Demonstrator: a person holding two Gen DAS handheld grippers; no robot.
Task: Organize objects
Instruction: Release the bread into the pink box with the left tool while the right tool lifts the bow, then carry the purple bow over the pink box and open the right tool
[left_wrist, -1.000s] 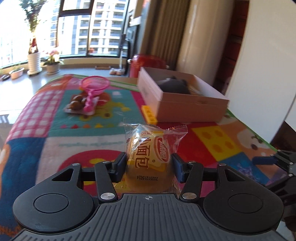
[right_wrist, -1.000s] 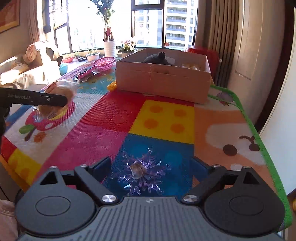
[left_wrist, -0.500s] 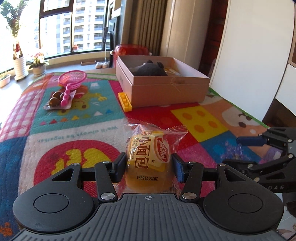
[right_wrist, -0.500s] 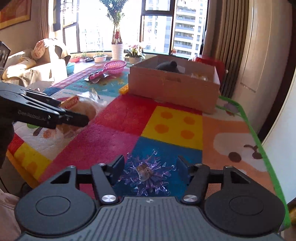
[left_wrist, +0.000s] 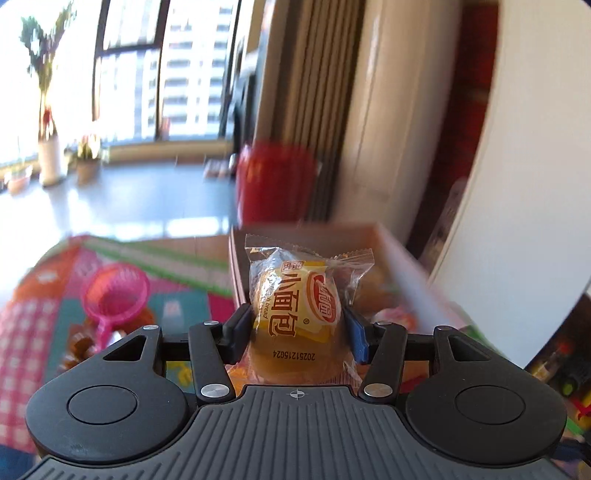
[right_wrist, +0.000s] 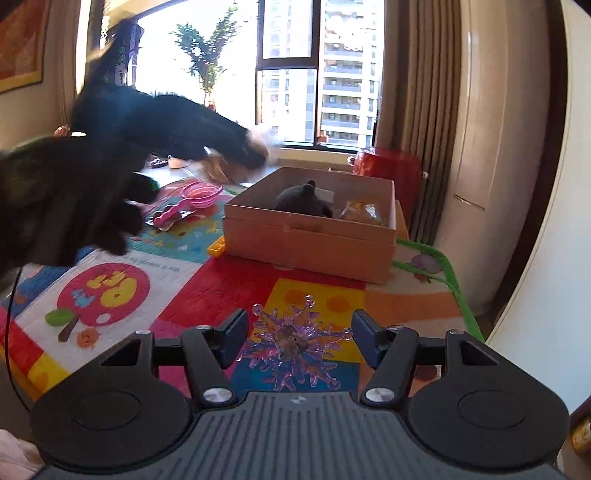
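My left gripper (left_wrist: 295, 330) is shut on a wrapped yellow bread bun (left_wrist: 301, 314) and holds it in the air just before the open cardboard box (left_wrist: 402, 254). In the right wrist view the left gripper (right_wrist: 255, 147) shows blurred, high above the mat, left of the box (right_wrist: 310, 236). My right gripper (right_wrist: 297, 338) is open, its fingers either side of a purple spiky crystal ball (right_wrist: 291, 347) on the colourful play mat (right_wrist: 207, 295). The box holds a dark plush toy (right_wrist: 303, 199) and a wrapped snack (right_wrist: 364, 212).
A pink strainer (right_wrist: 201, 194) lies on the mat left of the box, also visible in the left wrist view (left_wrist: 114, 291). A yellow brick (right_wrist: 217, 248) sits at the box's near left corner. A red pot (right_wrist: 386, 166) stands behind the box. A white wall is close on the right.
My left gripper has lifted and moved fast toward the box with the bun. My right gripper has closed in around the crystal ball, its jaws narrower than before.
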